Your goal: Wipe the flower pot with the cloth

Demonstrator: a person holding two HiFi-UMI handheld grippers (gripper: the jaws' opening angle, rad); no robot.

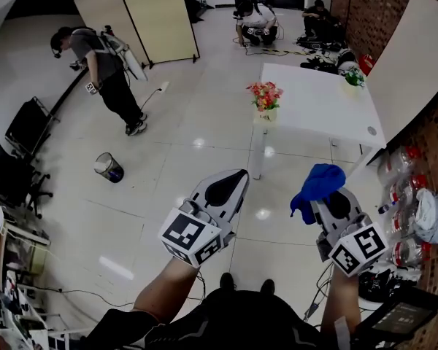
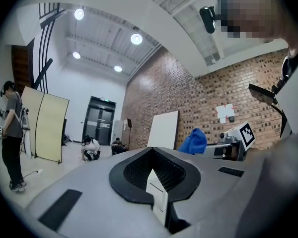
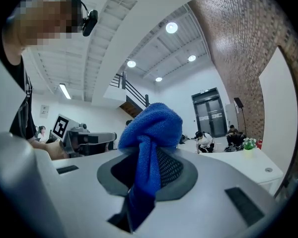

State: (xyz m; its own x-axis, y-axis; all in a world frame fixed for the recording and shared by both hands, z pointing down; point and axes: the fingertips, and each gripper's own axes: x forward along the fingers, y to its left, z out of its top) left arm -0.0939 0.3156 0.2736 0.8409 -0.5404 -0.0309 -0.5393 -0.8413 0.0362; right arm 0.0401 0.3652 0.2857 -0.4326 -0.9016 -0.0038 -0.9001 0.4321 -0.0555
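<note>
Flower pot (image 1: pixel 266 112) on the table (image 1: pixel 314 100) is well apart and unwiped; right gripper (image 1: pixel 327 197) clamps the cloth (image 1: pixel 317 183), left gripper (image 1: pixel 232 183) closed, empty.

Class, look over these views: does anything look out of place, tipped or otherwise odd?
The flower pot stands right at the white table's near corner, close to the edge, where a wipe could knock it off. A small bin sits alone on the open floor and seems to lean, though the wide lens may cause that.
</note>
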